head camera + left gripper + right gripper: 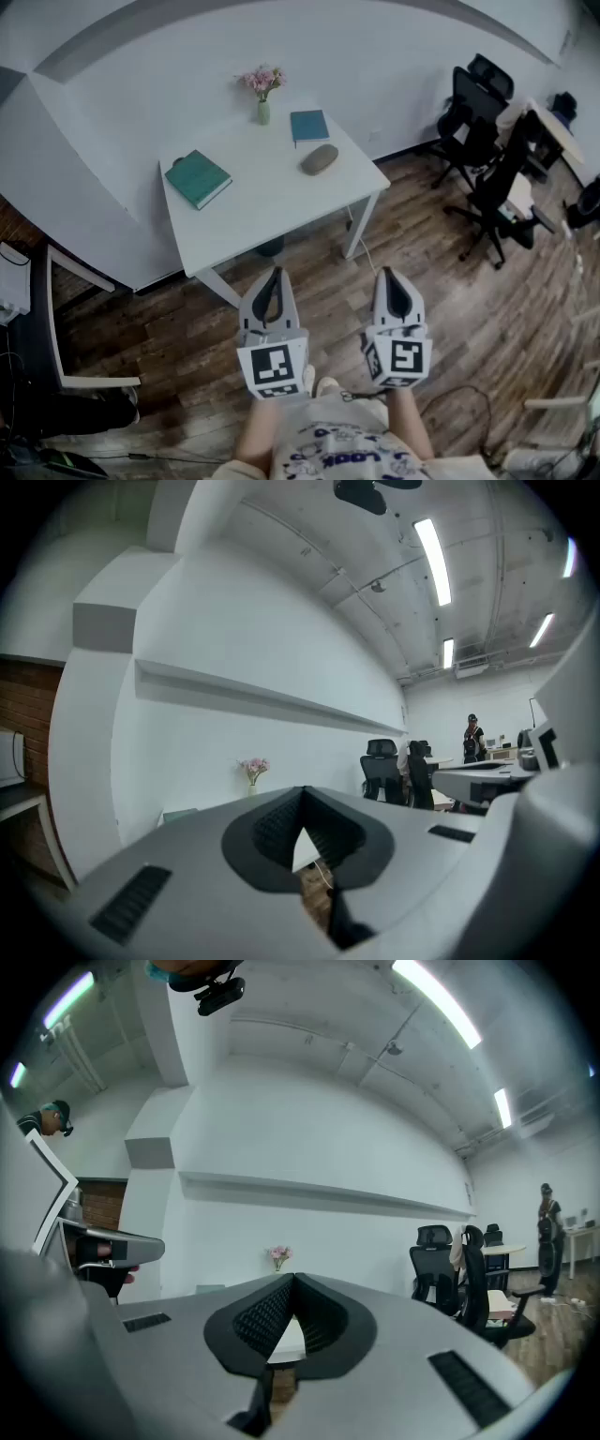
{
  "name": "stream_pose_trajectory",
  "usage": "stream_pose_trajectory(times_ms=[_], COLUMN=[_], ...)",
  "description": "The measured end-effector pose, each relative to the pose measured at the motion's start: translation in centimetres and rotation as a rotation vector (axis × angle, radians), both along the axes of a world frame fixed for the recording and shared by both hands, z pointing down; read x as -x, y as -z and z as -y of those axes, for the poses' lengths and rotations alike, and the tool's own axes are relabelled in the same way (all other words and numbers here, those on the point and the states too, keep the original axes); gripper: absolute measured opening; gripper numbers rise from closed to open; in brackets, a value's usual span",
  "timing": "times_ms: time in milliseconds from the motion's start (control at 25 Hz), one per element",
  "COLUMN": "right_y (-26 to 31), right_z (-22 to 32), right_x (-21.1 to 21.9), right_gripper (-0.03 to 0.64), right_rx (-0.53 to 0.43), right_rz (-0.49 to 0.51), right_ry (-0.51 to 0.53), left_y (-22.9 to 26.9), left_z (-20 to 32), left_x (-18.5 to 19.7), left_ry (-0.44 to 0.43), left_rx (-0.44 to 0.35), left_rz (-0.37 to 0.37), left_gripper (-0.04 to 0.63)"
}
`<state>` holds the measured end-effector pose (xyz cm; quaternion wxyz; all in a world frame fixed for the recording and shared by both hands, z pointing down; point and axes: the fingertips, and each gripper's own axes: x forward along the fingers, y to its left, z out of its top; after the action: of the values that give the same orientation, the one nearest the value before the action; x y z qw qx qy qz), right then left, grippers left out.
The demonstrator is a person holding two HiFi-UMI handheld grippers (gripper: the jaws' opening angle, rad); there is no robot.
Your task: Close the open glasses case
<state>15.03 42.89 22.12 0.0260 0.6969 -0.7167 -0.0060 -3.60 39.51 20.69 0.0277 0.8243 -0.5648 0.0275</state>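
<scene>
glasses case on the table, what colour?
Grey-brown case; shows best in the head view.

I hold my left grey two-jaw gripper [273, 272] and right grey two-jaw gripper [390, 274] side by side, level, pointing ahead. Both pairs of jaws are pressed together, nothing between them. My bare forearms [260, 433] trail behind.

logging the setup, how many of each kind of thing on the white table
books: 2
vase: 1
case: 1
total: 4
</scene>
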Motion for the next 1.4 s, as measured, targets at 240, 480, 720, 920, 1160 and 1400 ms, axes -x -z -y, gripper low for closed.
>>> stream_pose_trajectory(times_ms=[240, 480, 720, 920, 1160, 1400], right_y=[-0.3, -0.7, -1.5, -2.6, -3.8, -5.0], right_z=[0.6, 1.9, 3.2, 4.7, 8.8, 15.8], right_x=[0.2, 0.2, 0.7, 0.8, 0.7, -0.3], right_gripper=[0.000, 0.000, 0.000, 0.000, 0.000, 0.000], right_rx=[0.004, 0.008, 0.019, 0.047, 0.074, 0.100], right_rz=[-0.007, -0.001, 0.015, 0.034, 0.031, 0.017], right_ry=[-0.003, -0.019, -0.043, -0.057, -0.054, -0.015], left_y=[-0.3, -0.6, -1.5, -2.7, -3.8, -5.1], left_z=[0.6, 2.0, 3.6, 5.2, 9.2, 15.4], left_x=[0.3, 0.6, 1.3, 1.5, 1.0, -0.2], left_ry=[0.000, -0.007, -0.022, -0.027, -0.031, -0.015], left_rx=[0.002, 0.007, 0.017, 0.040, 0.077, 0.090], left_rz=[-0.005, -0.005, 0.016, 0.022, 0.023, 0.026], left_gripper=[0.002, 0.002, 0.002, 0.002, 0.002, 0.002])
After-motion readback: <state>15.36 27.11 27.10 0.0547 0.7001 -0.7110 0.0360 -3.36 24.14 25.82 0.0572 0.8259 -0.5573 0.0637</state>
